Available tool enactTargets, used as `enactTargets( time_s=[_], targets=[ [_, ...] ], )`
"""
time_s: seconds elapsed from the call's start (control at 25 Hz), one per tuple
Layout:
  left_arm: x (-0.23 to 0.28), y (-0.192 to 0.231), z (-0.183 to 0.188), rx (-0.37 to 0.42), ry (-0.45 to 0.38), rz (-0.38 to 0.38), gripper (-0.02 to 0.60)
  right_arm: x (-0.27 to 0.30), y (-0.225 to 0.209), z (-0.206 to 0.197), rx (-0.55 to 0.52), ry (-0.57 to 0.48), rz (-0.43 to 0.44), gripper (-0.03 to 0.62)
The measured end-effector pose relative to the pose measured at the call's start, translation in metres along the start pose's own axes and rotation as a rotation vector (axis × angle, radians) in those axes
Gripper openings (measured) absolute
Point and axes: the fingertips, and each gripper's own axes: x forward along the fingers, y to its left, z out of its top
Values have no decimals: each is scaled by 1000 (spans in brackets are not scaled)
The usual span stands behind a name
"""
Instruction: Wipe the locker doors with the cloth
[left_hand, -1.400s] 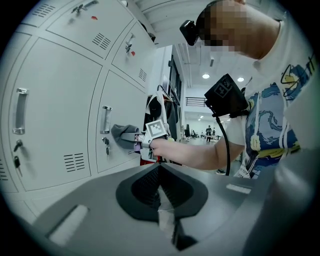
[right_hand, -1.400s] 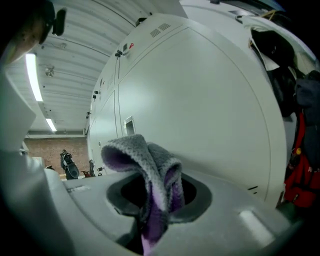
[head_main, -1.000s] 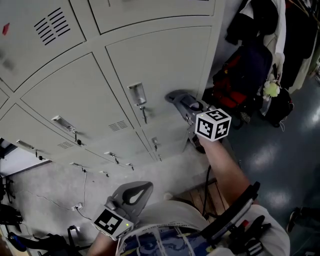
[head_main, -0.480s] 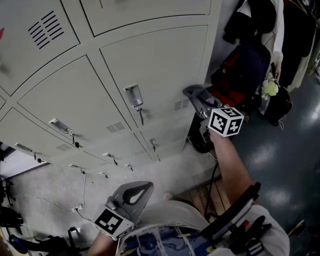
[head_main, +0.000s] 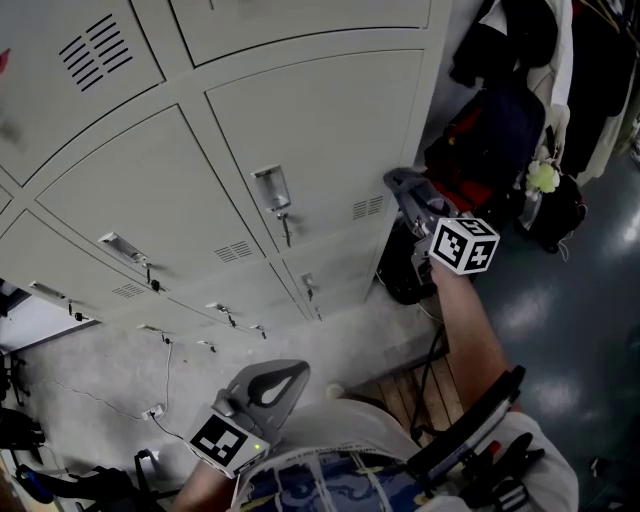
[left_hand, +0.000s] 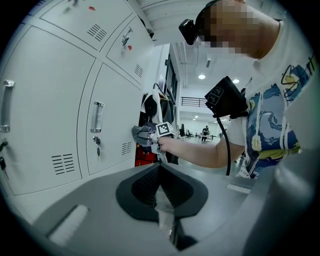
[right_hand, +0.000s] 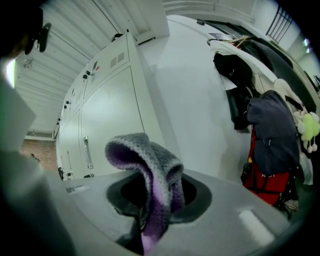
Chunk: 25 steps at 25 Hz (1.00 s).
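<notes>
Grey locker doors (head_main: 300, 130) fill the upper left of the head view. My right gripper (head_main: 400, 184) is held at the right edge of a lower door, beside its vent slots, and is shut on a grey and purple cloth (right_hand: 151, 176). The cloth bulges out over the jaws in the right gripper view. From the left gripper view, the cloth (left_hand: 140, 134) sits just off the door (left_hand: 107, 145). My left gripper (head_main: 268, 386) hangs low near the person's body, away from the lockers, its jaws pressed together with nothing between them.
Door handles and keys (head_main: 274, 195) stick out from the lockers. Dark coats (head_main: 520, 50), a red and black bag (head_main: 480, 150) and a yellow-green soft toy (head_main: 542, 178) hang right of the lockers. A wooden pallet (head_main: 400, 385) lies on the floor below.
My right gripper with the cloth has moved rightward, from the middle of the lower door to its right edge. The left gripper has stayed put.
</notes>
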Motion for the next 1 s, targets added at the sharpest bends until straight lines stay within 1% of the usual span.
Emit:
enactTargets(
  time_s=[0.12,0.2,0.4,0.52,0.68,0.88,1.0],
  targets=[
    [-2,2,-3,-16,7,8,2,-4,10,-10,-40,23,-2,91],
    [-3,2,-2,-14,-3,7,2,-5,23,-18,-48,40,17,91],
    [-6,-1,-2,-12,-10,2,2,4,67,-50,-61,103,100,91],
    [-9,0,-3,-18,-10,14,2,14,99,-70,-81,150,162,91],
    [-16,0,-2,-5,-19,26,2,30,136,-93,-99,206,232,91],
    [-27,5,-6,-31,-21,68,2,48,176,-111,-133,261,302,91],
    [-32,7,-10,-26,-11,83,2,55,189,-116,-142,278,324,91]
  ],
)
